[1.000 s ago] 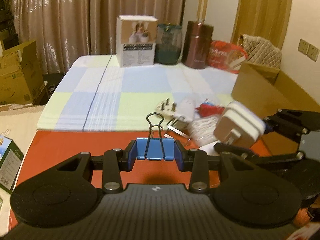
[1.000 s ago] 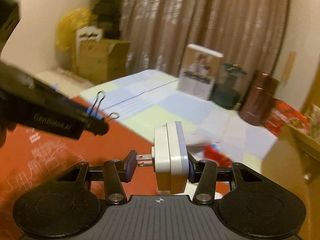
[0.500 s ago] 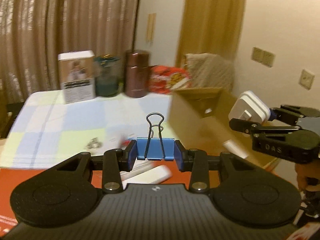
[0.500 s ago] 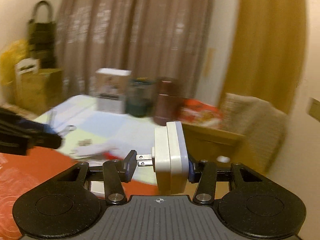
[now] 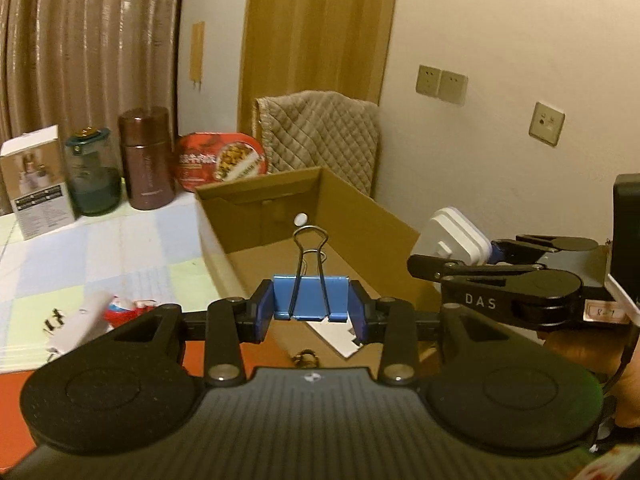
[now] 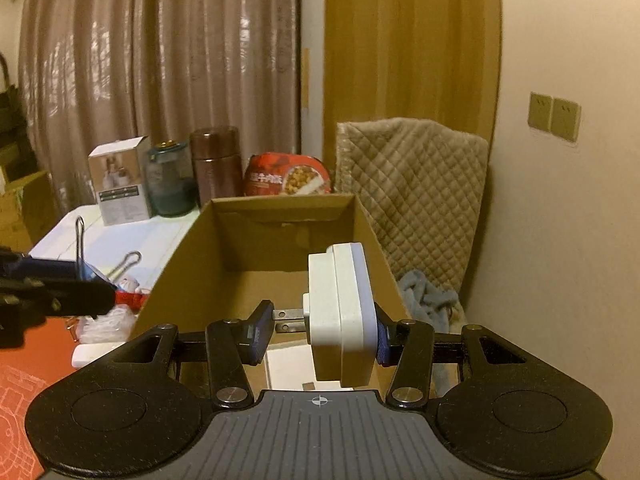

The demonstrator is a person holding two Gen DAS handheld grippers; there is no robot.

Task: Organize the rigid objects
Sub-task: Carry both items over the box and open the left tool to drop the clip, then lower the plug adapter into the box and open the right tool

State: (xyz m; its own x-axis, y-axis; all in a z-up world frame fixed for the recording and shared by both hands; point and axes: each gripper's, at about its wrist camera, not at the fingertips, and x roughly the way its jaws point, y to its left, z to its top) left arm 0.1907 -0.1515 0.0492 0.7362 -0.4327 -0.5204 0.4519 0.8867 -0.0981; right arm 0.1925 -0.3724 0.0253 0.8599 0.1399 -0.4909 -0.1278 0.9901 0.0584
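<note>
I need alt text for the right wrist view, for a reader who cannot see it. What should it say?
The right gripper holds a white plug adapter by its prongs and back, above an open cardboard box. At left, the left gripper carries a blue binder clip; behind the box stand jars, a small carton and curtains.

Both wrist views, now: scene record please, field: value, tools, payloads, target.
left tool: shut on blue metal binder clip, wire handles upright
right tool: shut on white plastic plug adapter, prongs pointing to its left
target: open brown cardboard box, ahead of both tools
box contents: white card on the floor; rest unclear
table rear: white carton, green glass jar, brown metal flask
</note>
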